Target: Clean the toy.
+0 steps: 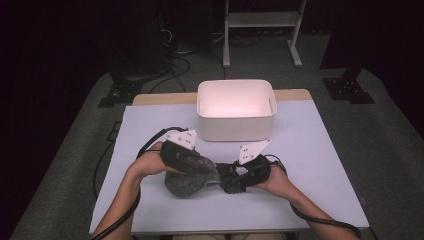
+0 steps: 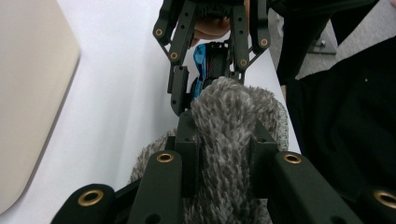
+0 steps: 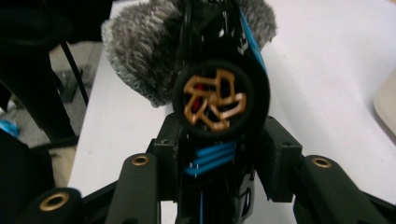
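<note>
A grey fuzzy fabric piece lies bunched at the near middle of the table. My left gripper is shut on a fold of it, and in the left gripper view the pile is pinched between the two jaws of my left gripper. From the right, my right gripper is shut on a black and blue toy car with a gold-spoked wheel. The car's far end is pushed into the fuzzy fabric. The car's blue side shows just past the fabric, held by the right gripper.
A white plastic bin stands at the back middle of the pale table, its inside bare. Cables trail from both grippers off the near edge. Dark floor, a white stand's legs and black equipment lie beyond the table.
</note>
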